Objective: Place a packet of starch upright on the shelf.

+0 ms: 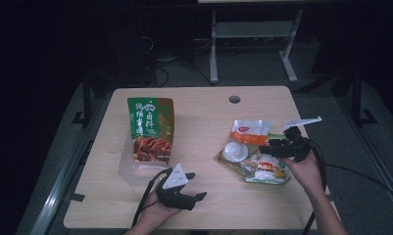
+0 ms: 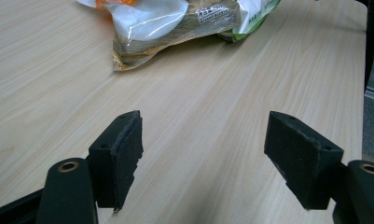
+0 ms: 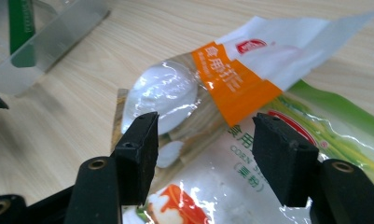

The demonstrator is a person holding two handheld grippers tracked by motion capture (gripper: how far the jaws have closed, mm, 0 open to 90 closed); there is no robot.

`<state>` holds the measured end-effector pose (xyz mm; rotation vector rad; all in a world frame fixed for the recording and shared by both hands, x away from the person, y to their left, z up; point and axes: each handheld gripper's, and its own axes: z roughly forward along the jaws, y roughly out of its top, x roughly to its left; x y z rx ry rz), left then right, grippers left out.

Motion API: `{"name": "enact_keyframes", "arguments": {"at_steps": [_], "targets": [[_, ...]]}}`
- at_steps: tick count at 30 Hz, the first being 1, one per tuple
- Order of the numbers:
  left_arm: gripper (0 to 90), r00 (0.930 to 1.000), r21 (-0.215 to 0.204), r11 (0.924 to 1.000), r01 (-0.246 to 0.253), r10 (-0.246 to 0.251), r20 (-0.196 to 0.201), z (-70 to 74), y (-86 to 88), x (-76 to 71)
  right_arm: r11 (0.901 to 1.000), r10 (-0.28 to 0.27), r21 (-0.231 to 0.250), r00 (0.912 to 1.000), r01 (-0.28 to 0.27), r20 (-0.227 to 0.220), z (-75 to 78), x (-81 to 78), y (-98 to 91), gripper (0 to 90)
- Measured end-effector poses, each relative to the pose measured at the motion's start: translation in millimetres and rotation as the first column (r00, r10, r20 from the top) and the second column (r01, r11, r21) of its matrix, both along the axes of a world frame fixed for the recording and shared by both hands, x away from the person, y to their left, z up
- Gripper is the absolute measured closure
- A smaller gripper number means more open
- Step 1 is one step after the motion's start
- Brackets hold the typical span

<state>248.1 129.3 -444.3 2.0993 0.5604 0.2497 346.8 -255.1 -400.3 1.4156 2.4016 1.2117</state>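
Note:
On the right of the table lies a small heap of snack packets. A white-and-orange packet [image 1: 247, 137] [image 3: 240, 79] rests on top, partly over a white-and-green one [image 1: 268, 172] [image 3: 268, 186]. My right gripper [image 1: 268, 146] [image 3: 203, 149] hovers just above this heap, open, with the packets showing between its jaws and the pads clear of them. My left gripper [image 1: 198, 186] [image 2: 203, 149] stays low over bare wood near the front edge, open and holding nothing. It points toward the heap [image 2: 175, 23].
A tall green snack bag [image 1: 150, 128] [image 3: 20, 28] stands in a clear plastic box [image 1: 130, 169] [image 3: 49, 46] at the left of the wooden table [image 1: 204, 112]. A round cable hole [image 1: 234, 99] sits near the far edge. Bare wood lies between the box and the heap.

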Motion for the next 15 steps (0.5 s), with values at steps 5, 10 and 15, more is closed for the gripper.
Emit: {"name": "enact_keyframes", "arguments": {"at_steps": [5,10,15], "targets": [[27.6,1.0000,0.002,1.0000,0.002,-0.002,0.000,0.0,0.1,0.3,0.9996,-0.026,0.003,0.9992,0.026,-0.030,-9.0,5.3,-1.8,39.4],[27.6,1.0000,0.002,1.0000,0.002,-0.002,0.000,0.1,0.2,0.3,0.9994,-0.035,0.003,0.9977,0.035,-0.059,-20.3,18.7,1.3,39.5],[27.6,1.0000,-0.001,1.0000,-0.001,0.001,-0.002,0.5,0.7,0.6,0.9993,-0.032,0.018,0.9966,0.034,-0.076,-24.4,27.3,6.5,41.5]]}}
